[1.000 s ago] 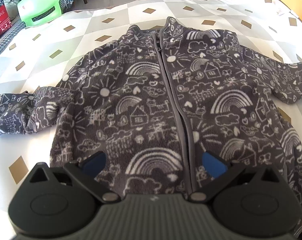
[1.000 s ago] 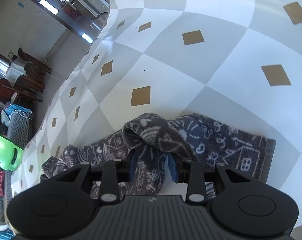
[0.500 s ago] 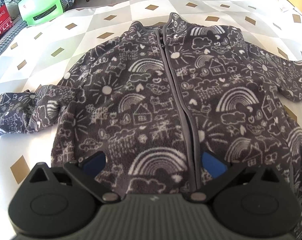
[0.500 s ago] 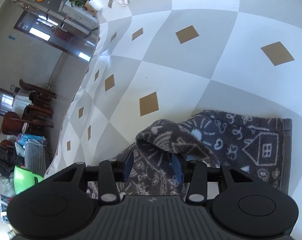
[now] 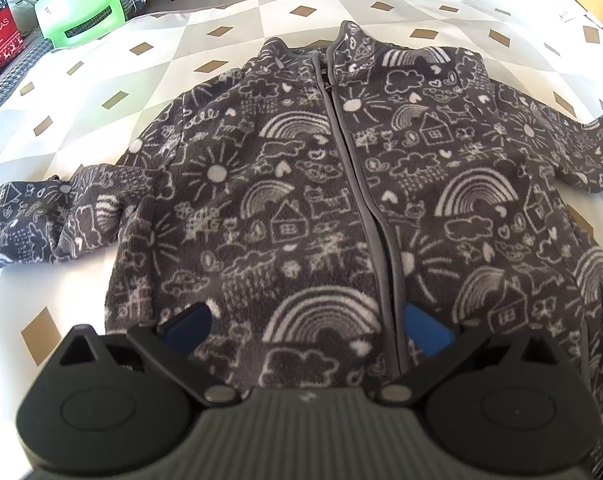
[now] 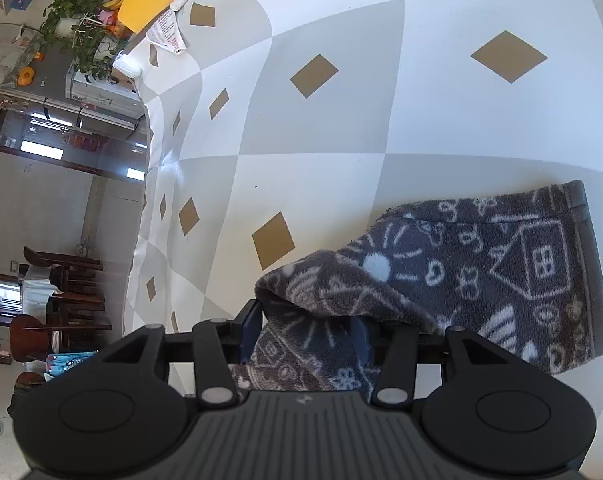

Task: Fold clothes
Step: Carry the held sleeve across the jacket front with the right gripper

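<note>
Your fleece jacket is charcoal grey, printed all over with white doodles of rainbows, suns, clouds, hearts and little houses, and its zipper runs in a plainer mid-grey. The tablecloth under it is a white and pale grey diamond check with small tan diamonds set at the corners. Your left gripper and right gripper are both matte black with blue finger pads, and a lime green plastic chair stands behind.
</note>
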{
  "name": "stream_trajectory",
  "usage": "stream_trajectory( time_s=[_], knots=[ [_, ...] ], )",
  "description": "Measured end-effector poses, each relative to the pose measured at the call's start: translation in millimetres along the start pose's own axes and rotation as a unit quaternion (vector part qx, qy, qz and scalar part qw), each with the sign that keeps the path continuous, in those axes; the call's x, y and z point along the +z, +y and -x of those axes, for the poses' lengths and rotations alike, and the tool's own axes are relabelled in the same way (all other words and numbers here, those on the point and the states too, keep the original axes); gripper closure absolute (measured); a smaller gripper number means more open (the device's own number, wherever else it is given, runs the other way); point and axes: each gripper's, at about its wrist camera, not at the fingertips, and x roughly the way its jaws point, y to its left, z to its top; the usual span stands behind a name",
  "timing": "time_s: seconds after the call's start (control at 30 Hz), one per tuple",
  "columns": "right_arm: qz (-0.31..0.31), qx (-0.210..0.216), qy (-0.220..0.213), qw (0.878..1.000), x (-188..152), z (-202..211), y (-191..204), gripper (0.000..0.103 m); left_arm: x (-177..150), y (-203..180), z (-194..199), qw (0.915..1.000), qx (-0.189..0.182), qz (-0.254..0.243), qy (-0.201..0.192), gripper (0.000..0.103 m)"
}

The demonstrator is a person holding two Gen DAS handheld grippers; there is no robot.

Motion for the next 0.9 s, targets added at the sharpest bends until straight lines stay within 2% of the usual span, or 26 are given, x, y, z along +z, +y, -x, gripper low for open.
stream_trajectory(
  time_s=[0.13, 0.33, 0.4, 0.47, 0.5, 0.57, 0.67, 0.73, 0.83, 0.9],
  knots=[
    [0.043, 0.001, -0.007, 0.999, 0, 2, 12, 0.052, 0, 4, 0, 1.0000, -0.003, 0.009, 0.003, 0.000],
    [0.107, -0.033, -0.007, 0.994, -1, -9, 15, 0.051, -1, 2, 1, 1.0000, -0.002, 0.004, 0.001, 0.000],
    [0.125, -0.036, 0.000, 0.992, -4, -12, 14, 0.059, -1, 2, 0, 1.0000, -0.001, 0.002, 0.001, 0.000],
    [0.137, -0.039, 0.007, 0.990, -7, -14, 16, 0.077, -1, 4, 0, 1.0000, 0.000, 0.004, 0.002, 0.000],
    [0.141, -0.034, 0.011, 0.989, -8, -14, 17, 0.081, -1, 5, 0, 1.0000, 0.001, 0.007, 0.001, 0.000],
    [0.146, -0.018, 0.011, 0.989, -10, -11, 21, 0.090, 0, 6, 1, 0.9999, 0.002, 0.011, 0.000, 0.000],
    [0.158, 0.020, 0.014, 0.987, -15, -3, 33, 0.092, 1, 8, 2, 0.9999, 0.007, 0.015, -0.003, 0.000],
    [0.189, 0.055, 0.021, 0.980, -26, 3, 49, 0.092, 2, 10, 3, 0.9997, 0.015, 0.018, -0.007, 0.000],
    [0.243, 0.106, 0.038, 0.964, -47, 11, 74, 0.092, 3, 14, 4, 0.9993, 0.026, 0.024, -0.011, 0.000],
    [0.294, 0.140, 0.067, 0.943, -72, 13, 92, 0.092, 4, 19, 4, 0.9988, 0.033, 0.035, -0.011, 0.000]
  ],
)
